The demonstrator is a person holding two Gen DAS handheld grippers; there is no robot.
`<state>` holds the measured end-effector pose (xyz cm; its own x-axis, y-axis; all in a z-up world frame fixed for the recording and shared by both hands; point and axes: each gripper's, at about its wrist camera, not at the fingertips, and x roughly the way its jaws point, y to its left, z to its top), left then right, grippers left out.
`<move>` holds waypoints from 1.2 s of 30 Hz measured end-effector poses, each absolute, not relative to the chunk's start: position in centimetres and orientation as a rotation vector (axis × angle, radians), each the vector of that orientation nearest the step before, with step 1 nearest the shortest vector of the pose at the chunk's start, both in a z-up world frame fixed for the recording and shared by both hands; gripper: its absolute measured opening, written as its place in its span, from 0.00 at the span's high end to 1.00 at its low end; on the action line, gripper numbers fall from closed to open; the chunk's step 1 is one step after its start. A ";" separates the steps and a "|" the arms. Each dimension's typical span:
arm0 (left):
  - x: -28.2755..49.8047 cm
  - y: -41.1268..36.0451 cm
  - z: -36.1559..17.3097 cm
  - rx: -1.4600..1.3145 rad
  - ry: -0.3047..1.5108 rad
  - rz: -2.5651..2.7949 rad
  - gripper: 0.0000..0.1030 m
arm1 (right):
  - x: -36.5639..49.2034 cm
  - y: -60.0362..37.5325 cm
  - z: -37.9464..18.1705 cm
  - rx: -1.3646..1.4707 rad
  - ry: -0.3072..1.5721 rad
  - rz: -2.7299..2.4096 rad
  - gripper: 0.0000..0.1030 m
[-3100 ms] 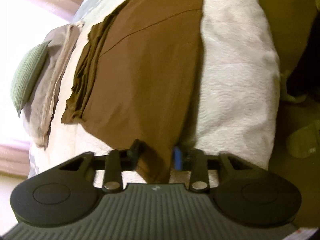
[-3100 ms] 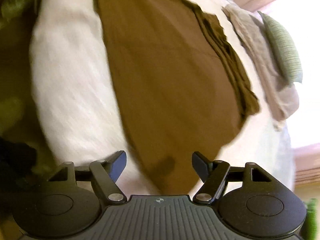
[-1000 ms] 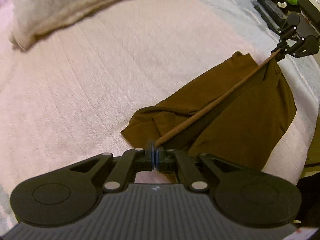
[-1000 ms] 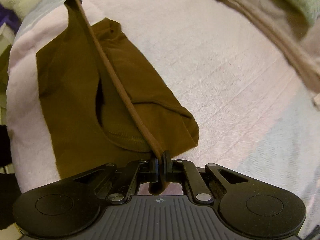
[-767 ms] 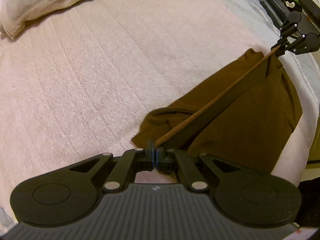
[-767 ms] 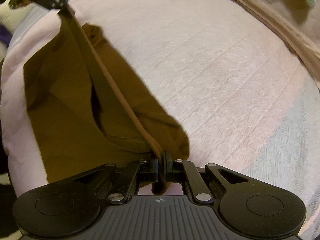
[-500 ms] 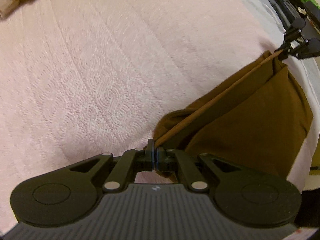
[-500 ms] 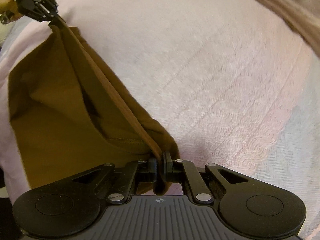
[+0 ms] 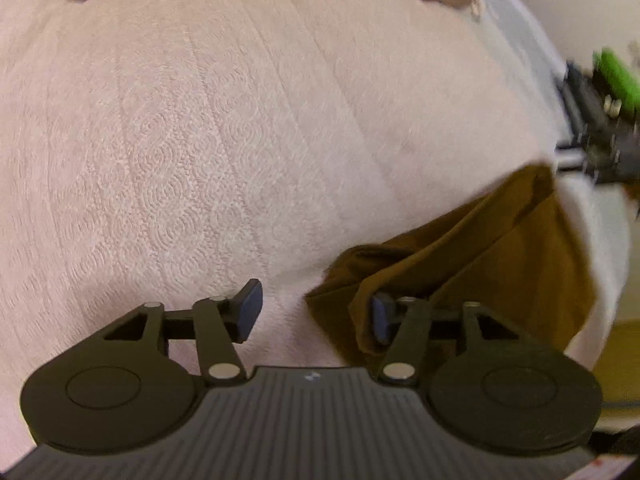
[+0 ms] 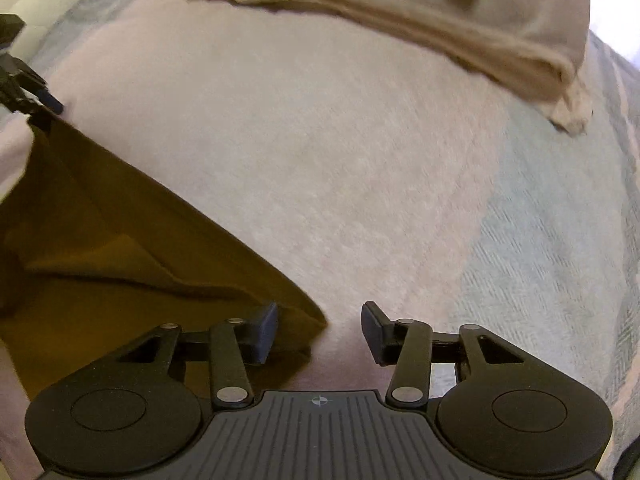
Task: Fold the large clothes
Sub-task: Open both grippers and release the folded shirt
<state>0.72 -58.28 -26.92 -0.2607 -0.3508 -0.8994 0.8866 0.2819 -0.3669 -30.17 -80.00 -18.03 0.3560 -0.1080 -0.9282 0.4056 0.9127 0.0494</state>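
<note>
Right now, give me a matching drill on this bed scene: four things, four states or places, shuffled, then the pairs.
Things:
1. brown garment
2. beige cloth
3. left gripper
4. bedspread

States or places:
A. bunched along the far side of the bed
B. jaws just opened, one fingertip under a brown edge
C. pale, quilted, underneath everything
D. doubled over, lying at the near edge

Pairs: 1-D, 2-A, 3-B, 4-C

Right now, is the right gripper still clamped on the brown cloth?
No: the right gripper has just opened, and the brown cloth lies loose beside one finger.
</note>
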 end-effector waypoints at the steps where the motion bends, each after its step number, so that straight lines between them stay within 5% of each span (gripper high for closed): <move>1: 1.1 -58.1 -26.8 0.504 1.377 -1.288 0.50 | -30.2 -79.5 -17.6 0.300 1.147 -0.332 0.57; 10: 2.9 -58.5 -25.1 0.219 1.405 -1.212 0.51 | -28.5 -74.9 -18.4 0.276 1.111 -0.253 0.57; 23: -8.0 -62.2 -26.9 1.080 0.877 -1.687 0.57 | -25.2 -72.2 -20.4 -0.012 1.160 0.016 0.57; 26: -8.1 -62.1 -28.6 1.182 0.865 -1.726 0.73 | -24.0 -72.6 -21.5 -0.080 1.174 0.056 0.58; 28: -7.7 -62.5 -29.2 1.183 0.923 -1.713 0.97 | -23.5 -73.2 -22.5 -0.079 1.190 0.075 0.58; 30: -6.8 -62.6 -28.7 1.110 0.978 -1.705 1.00 | -23.2 -74.0 -23.0 -0.038 1.212 0.087 0.67; 31: -5.9 -62.6 -28.1 1.033 1.030 -1.690 1.00 | -23.1 -74.4 -23.2 -0.002 1.223 0.100 0.92; 32: -5.1 -62.4 -27.4 0.965 1.065 -1.678 1.00 | -23.1 -74.8 -23.2 0.022 1.231 0.097 1.00; 36: -1.2 -62.4 -25.9 0.707 1.137 -1.575 1.00 | -23.5 -77.9 -22.6 0.199 1.179 -0.007 1.00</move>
<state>-1.19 -62.43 -25.91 -0.3032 -0.3924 -0.8684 0.9477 -0.0293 -0.3177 -23.51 -77.91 -22.59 0.3842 0.0988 -0.9179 0.1095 0.9824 0.1515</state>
